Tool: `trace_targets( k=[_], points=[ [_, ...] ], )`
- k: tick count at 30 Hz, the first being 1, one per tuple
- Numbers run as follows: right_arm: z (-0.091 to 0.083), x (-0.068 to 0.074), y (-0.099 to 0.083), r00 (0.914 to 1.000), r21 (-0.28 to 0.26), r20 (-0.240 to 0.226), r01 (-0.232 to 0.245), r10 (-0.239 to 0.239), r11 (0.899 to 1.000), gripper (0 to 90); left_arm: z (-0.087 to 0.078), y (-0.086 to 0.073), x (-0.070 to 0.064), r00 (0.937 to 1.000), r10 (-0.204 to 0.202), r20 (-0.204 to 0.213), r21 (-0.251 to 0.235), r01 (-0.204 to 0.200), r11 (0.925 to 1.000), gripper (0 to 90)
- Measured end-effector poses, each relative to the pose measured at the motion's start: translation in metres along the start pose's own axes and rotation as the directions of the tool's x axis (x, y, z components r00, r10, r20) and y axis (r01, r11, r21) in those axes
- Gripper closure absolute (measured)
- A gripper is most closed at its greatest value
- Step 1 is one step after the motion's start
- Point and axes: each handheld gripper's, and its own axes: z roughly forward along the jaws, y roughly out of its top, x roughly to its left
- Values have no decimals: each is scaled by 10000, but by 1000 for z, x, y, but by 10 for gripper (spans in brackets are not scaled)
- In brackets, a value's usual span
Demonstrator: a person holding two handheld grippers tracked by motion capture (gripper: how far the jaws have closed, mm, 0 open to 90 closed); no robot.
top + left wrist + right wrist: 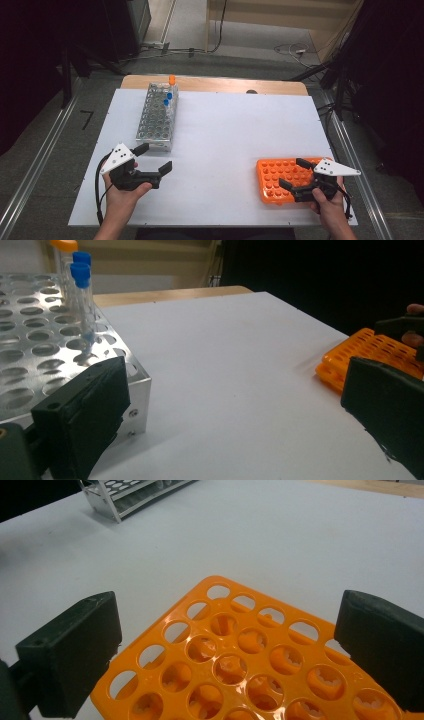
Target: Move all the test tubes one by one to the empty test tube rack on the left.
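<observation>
A metal tube rack (157, 117) stands at the table's back left, with one orange-capped tube (172, 79) and two blue-capped tubes (168, 98) at its far end. An orange rack (275, 181) with empty holes lies at the front right. My left gripper (155, 158) is open and empty just in front of the metal rack (45, 350); its view shows the blue-capped tubes (81, 275) upright. My right gripper (293, 173) hovers open over the orange rack (240, 655), jaws wide on either side of it, holding nothing.
A white sheet (225, 140) covers the table, with a bare wooden strip (220, 84) along the far edge. Cables lie on the floor beyond. In the left gripper view the orange rack (365, 352) and the other hand's gripper (400, 327) sit at right.
</observation>
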Motion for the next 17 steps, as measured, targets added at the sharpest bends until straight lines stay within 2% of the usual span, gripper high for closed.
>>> trace_targets(
  k=[4, 8, 17],
  points=[
    [0, 0, 0, 10000, 20, 11, 2, -2, 10000, 0, -4, -3, -1, 9999, 98, 21, -18, -98, 10000, 0],
    [1, -1, -1, 10000, 18, 24, 3, -3, 10000, 0, -6, -2, 0, 9999, -82, 70, -217, 83, 9997, 0],
    [1, -1, -1, 10000, 36, 68, 38, -38, 10000, 0, -5, -4, -1, 10000, 0, 99, -210, 2, 9998, 0]
  ],
)
